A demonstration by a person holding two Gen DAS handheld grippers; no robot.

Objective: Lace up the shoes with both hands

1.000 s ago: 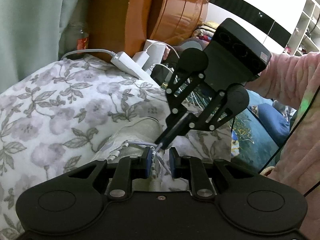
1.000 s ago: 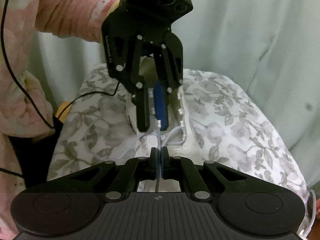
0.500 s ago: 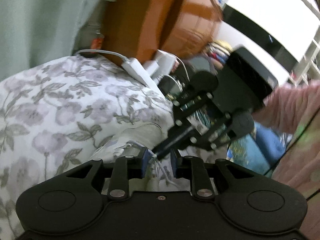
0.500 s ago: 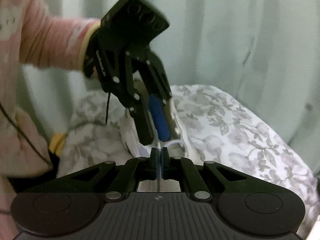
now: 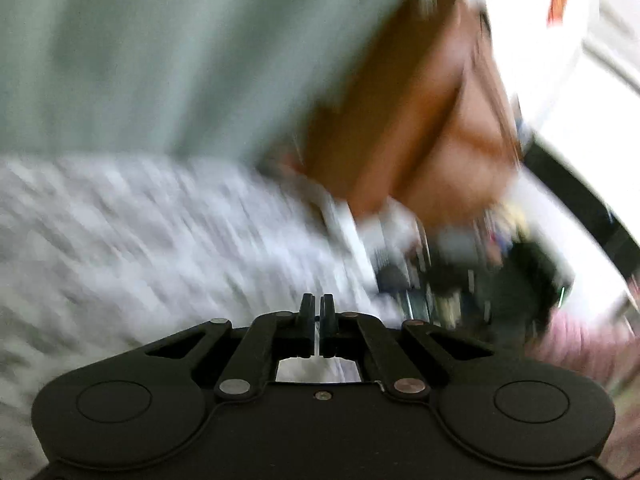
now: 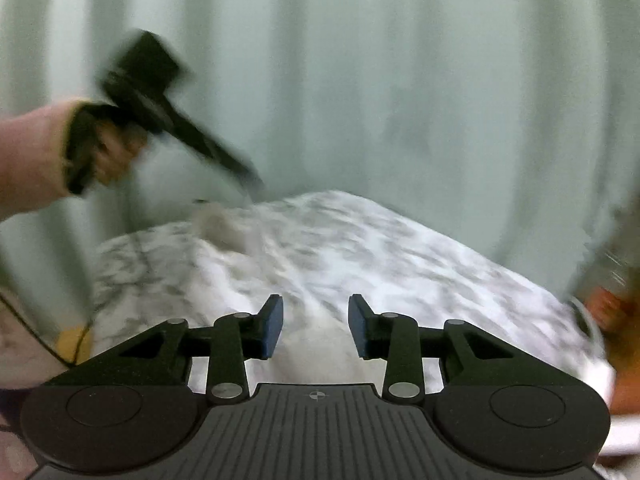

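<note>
Both views motion-blurred. Curtain (image 6: 400, 80): pale green, hanging in soft vertical folds, fills the far half of the right wrist view; also at far left in the left wrist view. Bedspread (image 6: 380, 260): white-grey floral cloth, mounded, rounded crest; spreads below the curtain in both views. Wooden furniture (image 5: 400, 120): orange-brown, glossy, far right of the left wrist view, edges smeared. Shoe (image 6: 224, 228): a pale grey blur on the bedspread, far left of centre, just beneath the left gripper's tip; laces cannot be made out there. Left gripper (image 5: 317, 320): black linkage, pads nearly together, clenched on a thin pale strand, the lace (image 5: 317, 342), running between them; seen from the right wrist it hangs tilted above the shoe. Right gripper (image 6: 315, 328): released, blue pads (image 6: 274, 330) well apart, nothing between them, over the near slope of the bedspread.
</note>
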